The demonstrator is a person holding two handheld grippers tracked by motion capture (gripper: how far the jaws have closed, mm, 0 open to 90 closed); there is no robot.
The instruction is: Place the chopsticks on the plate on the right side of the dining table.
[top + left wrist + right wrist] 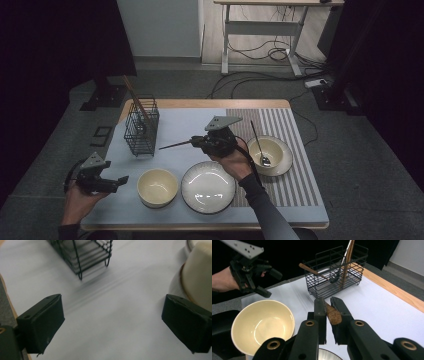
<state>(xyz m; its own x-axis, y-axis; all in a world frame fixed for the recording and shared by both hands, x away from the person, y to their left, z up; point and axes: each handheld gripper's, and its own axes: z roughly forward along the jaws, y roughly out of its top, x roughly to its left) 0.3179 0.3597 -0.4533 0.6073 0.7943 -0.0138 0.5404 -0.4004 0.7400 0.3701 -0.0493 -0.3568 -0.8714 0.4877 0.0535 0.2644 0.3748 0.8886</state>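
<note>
The right gripper [328, 305] is clamped on a wooden spoon [333, 314], handle aimed left at the wire basket [141, 127], likely to drop it beside the utensils there. The left gripper [121, 180] hangs wide open and empty near the cream bowl [157, 186]. A pale mat [175, 125] covers the desk [210, 103]; the room is dark.

A white plate [208, 187] sits between two cream bowls [157, 186], the right bowl [270, 154] holding a metal spoon [261, 148].
</note>
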